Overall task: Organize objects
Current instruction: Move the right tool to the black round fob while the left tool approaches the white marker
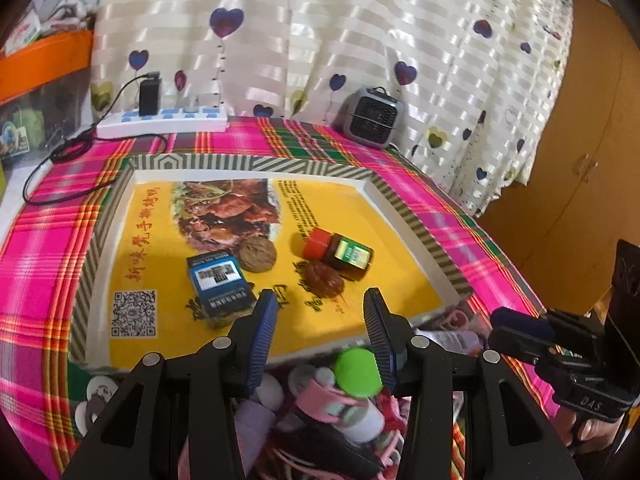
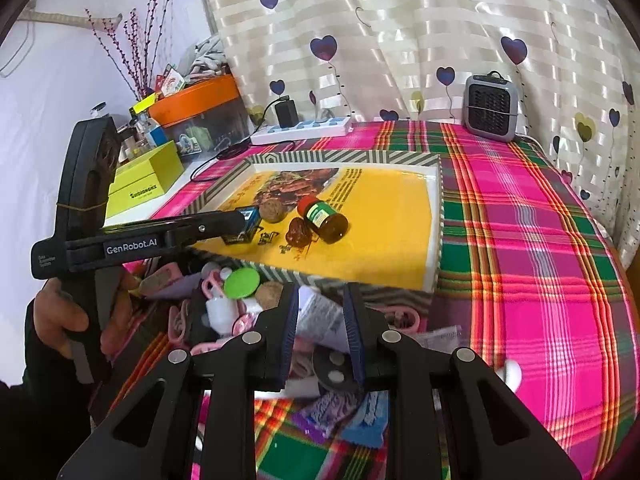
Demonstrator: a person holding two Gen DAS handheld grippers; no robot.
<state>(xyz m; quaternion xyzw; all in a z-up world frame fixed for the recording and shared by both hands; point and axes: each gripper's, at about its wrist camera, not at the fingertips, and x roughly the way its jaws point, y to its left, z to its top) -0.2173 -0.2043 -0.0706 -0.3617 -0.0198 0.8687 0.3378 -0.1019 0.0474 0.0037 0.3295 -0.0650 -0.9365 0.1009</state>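
Observation:
A shallow tray [image 1: 416,216] with a yellow printed bottom lies on the plaid table. In it are a blue box [image 1: 218,280], a walnut [image 1: 258,255], a brown jar with a red lid [image 1: 340,251] on its side and a dark red piece [image 1: 324,280]. My left gripper [image 1: 320,304] is open and empty over the tray's near edge, above a pile of small items with a green lid [image 1: 358,372]. My right gripper [image 2: 320,308] is open around a white printed tube [image 2: 320,316] in the pile; its jaws stand apart from it. The tray also shows in the right wrist view [image 2: 438,216].
A white power strip [image 1: 160,122] with a black charger and cable lies at the table's back left. A grey mini heater [image 1: 372,118] stands at the back. A heart-print curtain hangs behind. Boxes [image 2: 148,178] and an orange-lidded bin [image 2: 200,96] stand left. A wooden cabinet [image 1: 580,160] is right.

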